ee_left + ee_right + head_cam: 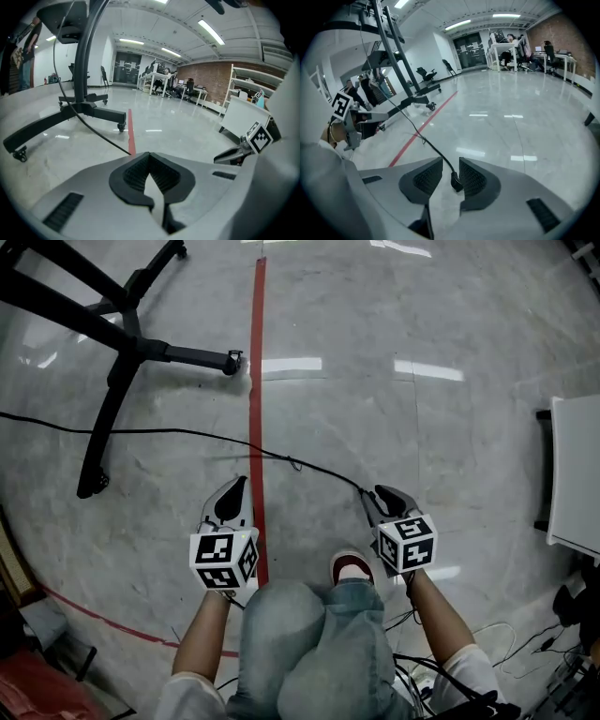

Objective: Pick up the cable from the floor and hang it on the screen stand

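Right gripper view: right gripper point(450, 162), jaws released, is straddling the cable point(454, 180) end, lining up its pickup; left gripper point(149, 155), clenched empty, is hovering alongside.

The right gripper point(450, 163) has its two jaws apart. The black plug on the end of the cable point(436, 150) sits between them, right next to one pad. The cable runs away over the shiny grey floor point(511, 131) and crosses a red line point(419, 129). It goes towards a tall black stand point(399, 65) on wheels. The left gripper point(386, 113) is off to the side.
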